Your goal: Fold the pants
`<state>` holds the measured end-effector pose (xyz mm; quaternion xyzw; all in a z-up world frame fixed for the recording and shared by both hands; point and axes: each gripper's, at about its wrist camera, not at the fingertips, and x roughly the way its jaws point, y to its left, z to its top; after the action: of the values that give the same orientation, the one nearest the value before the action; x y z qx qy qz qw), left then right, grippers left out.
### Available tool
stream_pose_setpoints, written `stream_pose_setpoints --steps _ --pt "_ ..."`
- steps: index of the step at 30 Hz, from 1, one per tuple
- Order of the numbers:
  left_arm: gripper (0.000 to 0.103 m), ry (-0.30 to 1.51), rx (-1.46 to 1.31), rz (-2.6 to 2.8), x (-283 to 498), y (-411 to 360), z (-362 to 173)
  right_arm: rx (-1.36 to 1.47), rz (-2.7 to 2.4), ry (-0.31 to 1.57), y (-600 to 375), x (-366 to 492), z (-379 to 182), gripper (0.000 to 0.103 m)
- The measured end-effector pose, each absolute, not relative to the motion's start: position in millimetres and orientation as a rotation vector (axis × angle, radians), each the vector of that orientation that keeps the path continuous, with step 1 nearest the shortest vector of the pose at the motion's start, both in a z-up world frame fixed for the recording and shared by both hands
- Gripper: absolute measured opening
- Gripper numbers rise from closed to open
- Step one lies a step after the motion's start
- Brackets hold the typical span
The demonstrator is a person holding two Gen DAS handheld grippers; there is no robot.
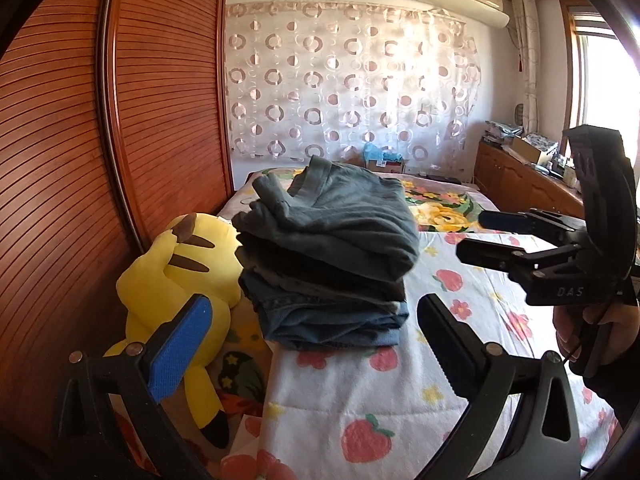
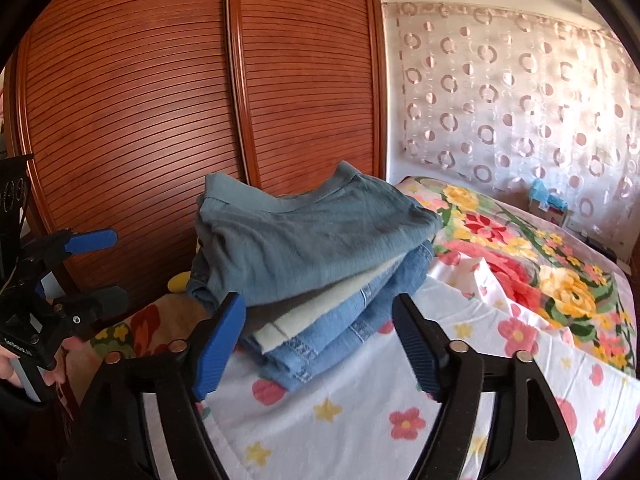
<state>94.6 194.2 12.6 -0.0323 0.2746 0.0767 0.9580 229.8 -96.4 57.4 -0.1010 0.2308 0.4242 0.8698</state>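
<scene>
Wooden slatted wardrobe doors [image 2: 168, 92] fill the upper left; on our strawberry-print bedspread [image 2: 360, 408] the folded pants [image 2: 312, 240] top a stack at centre frame. Our left gripper [image 1: 316, 344] and right gripper [image 2: 320, 344] gape wide, gripping nothing.

Folded grey-blue cotton pants [image 2: 304, 240] are seen lying flat as the top layer of a stack of folded garments [image 1: 328, 280], waistband turned toward the wooden slatted wardrobe. One corner of the waistband is raised slightly. Beneath them a pale grey-white folded piece and folded light-blue denim jeans [image 2: 340, 332] are stacked, edges stepped outward. The stack rests on a white strawberry-and-flower printed bedsheet [image 2: 360, 412], near the bed's wardrobe side.
</scene>
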Motion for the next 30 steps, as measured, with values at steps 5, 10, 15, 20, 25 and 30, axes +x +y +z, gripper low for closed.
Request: stream_pose_setpoints --steps 5,10,15,20,25,30 --pt "0.103 0.565 -0.042 0.139 88 187 8 -0.204 0.843 0.484 -113 208 56 0.085" --pt "0.103 0.562 -0.041 0.111 80 177 6 -0.186 0.791 0.494 -131 186 56 0.085" --pt "0.103 0.57 -0.032 0.083 77 161 4 -0.166 0.736 0.493 -154 162 54 0.084" --pt "0.103 0.588 -0.015 0.069 79 140 2 -0.148 0.677 0.493 -174 141 53 0.085" --pt "0.103 0.598 -0.009 0.005 84 117 -3 -0.117 0.628 0.501 -189 125 52 0.085" --pt "0.103 0.603 -0.002 -0.042 87 95 -5 -0.102 0.579 0.509 -202 114 52 0.085"
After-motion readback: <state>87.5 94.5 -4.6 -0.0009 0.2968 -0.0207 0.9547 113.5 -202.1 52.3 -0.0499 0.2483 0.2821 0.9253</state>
